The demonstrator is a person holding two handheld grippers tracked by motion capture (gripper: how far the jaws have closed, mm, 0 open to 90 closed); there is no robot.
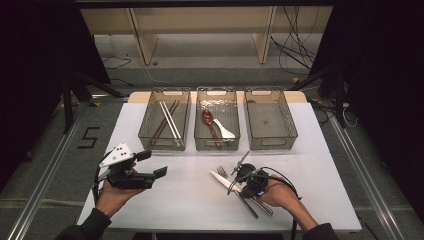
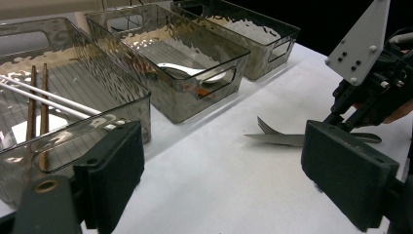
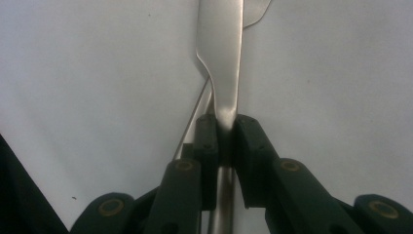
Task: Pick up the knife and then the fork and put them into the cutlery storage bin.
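1. Knife [image 3: 220,63] lies near the table's [image 1: 320,165] front edge, right of middle, beside a fork [image 1: 222,172].
2. Right gripper [image 3: 225,127]: jaws clamped on the knife where blade meets handle.
3. Left gripper [image 1: 152,164]: jaws wide apart, holding nothing, near the front-left corner.
4. Knife handle hidden under the right hand [image 1: 280,192].
5. White table; three clear bins [image 1: 270,142] along the back edge; dark room, loose cables.

Dim room beyond a white table [image 1: 200,200]; grey floor [image 1: 55,165] marked with a black 5 [image 1: 88,137], pale wooden shelving [image 1: 200,30] behind (loose cables [image 1: 295,47] beside it), black surrounds either side.
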